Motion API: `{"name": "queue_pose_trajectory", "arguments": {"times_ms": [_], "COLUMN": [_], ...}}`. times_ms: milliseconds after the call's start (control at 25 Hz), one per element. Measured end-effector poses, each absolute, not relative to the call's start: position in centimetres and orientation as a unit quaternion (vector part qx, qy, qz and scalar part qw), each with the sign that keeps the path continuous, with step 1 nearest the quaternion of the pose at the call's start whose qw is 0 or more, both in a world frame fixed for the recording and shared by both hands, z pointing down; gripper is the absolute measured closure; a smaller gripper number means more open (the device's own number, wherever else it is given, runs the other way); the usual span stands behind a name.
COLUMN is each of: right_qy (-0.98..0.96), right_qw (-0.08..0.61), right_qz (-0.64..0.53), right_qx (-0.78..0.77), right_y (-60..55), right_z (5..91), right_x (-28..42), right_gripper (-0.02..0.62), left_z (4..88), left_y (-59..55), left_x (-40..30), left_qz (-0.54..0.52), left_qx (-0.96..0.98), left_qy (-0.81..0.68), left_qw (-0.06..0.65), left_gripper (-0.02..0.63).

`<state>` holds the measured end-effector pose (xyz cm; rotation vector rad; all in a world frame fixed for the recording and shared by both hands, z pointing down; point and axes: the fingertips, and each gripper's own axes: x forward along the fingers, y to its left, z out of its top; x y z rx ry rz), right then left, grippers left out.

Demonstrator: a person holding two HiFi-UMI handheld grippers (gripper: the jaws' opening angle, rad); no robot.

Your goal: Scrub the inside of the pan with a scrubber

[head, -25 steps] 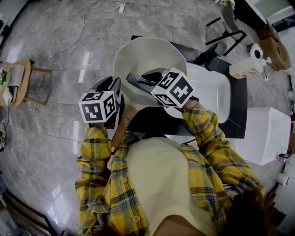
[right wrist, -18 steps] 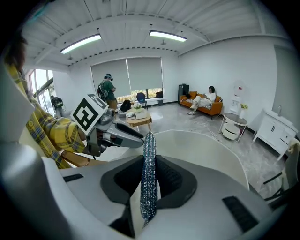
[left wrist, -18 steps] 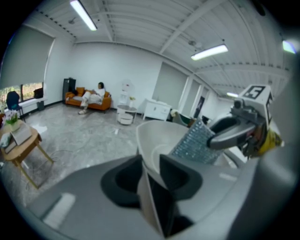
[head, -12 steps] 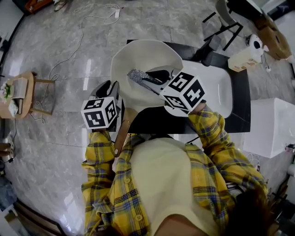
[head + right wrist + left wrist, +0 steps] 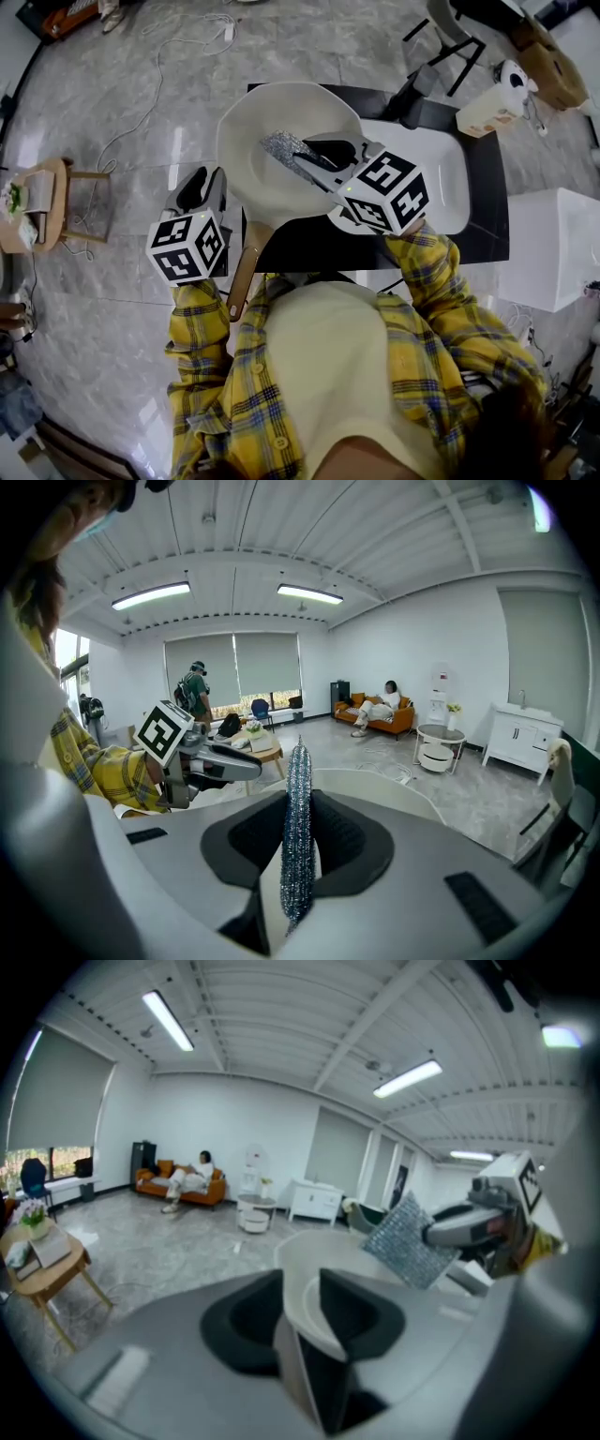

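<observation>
Mid-scrub: clamping rim of cream round pan (image 5: 267,108) in left gripper (image 5: 201,190), pinching silver mesh scrubber (image 5: 282,148) in right gripper (image 5: 323,157) over pan; next, press down inside.

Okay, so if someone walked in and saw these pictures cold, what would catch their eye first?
First the big white pan in the middle of the head view, gripped by its rim in the left tongs, its wooden handle pointing back at the person. Next comes the glittery silver scrubber, clamped in the right tongs over the pan's inside. The black-and-white marker cubes on both grippers also stand out.
</observation>
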<state>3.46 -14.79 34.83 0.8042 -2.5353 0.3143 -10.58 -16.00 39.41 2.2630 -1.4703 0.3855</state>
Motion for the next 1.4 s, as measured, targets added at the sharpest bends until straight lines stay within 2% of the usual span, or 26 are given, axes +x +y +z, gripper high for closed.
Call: {"name": "queue_pose_trajectory", "arguments": {"times_ms": [520, 920, 1400], "right_qy": [-0.912, -0.908, -0.900], "right_qw": [0.185, 0.153, 0.146], "right_qz": [0.137, 0.174, 0.170], "right_qx": [0.340, 0.350, 0.373], "right_y": [-14.4, -13.8, -14.1], "right_z": [34.3, 34.5, 34.3], "right_x": [5.4, 6.1, 7.1], "right_gripper": [0.515, 0.517, 0.517], "left_z": [34.8, 34.1, 33.4], "left_y": [-13.6, -12.3, -12.0], "left_x": [-9.7, -10.9, -10.8], "left_qz": [0.117, 0.101, 0.079], "left_qx": [0.825, 0.819, 0.821], "left_qy": [-0.532, -0.544, -0.542], "left_qw": [0.150, 0.155, 0.164], "left_gripper": [0.494, 0.494, 0.495]}}
